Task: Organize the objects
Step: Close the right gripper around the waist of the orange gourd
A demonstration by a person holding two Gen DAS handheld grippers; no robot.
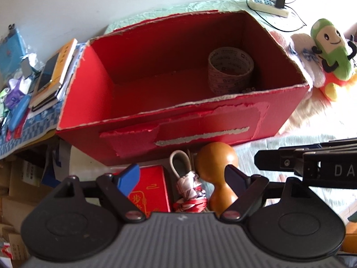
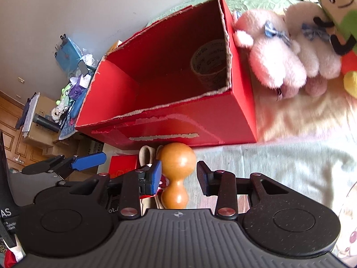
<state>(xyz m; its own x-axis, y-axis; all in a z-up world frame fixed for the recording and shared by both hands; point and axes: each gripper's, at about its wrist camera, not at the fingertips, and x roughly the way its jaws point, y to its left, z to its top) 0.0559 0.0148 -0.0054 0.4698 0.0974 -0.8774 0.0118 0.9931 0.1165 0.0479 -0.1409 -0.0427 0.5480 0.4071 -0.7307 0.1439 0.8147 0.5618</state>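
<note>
**Wooden gourd lying in front of the red box, both grippers spread apart**

The wooden gourd point(image 2: 176, 176) is lying on the pale bed cover point(image 2: 279, 169), just in front of the long wall of the red box point(image 2: 169, 125). Its round bigger end is pointing toward the box and its smaller end is pointing toward the cameras.

The right gripper point(image 2: 179, 177) is hovering over the gourd with its fingers spread apart. The gourd's narrow waist is showing between the blue pad point(image 2: 156, 176) on one side and the dark pad point(image 2: 203, 177) on the other. Whether the blue pad is touching the wood I cannot tell; the dark pad is standing clearly apart from it. It is gripping nothing.

The left gripper point(image 1: 185, 178) is also standing wide apart and is holding nothing. Between its fingers are showing a small red tin point(image 1: 151, 189) with gold characters, a folded umbrella point(image 1: 189, 189) with a beige loop, and the gourd point(image 1: 217, 169) just beside the umbrella. In the right wrist view the left gripper's blue finger point(image 2: 89, 158) is reaching in from the left side.

The gourd is looking smooth and glossy, orange-brown, with a bright spot of light on the big end. The red box is standing with its top torn off, with ragged edges, and a roll of printed tape point(image 1: 229, 71) is standing upright in its right inner corner. To the right of the box, plush toys are lying close together: a pink one point(image 2: 272, 51) and a green one point(image 1: 332, 53).
</note>
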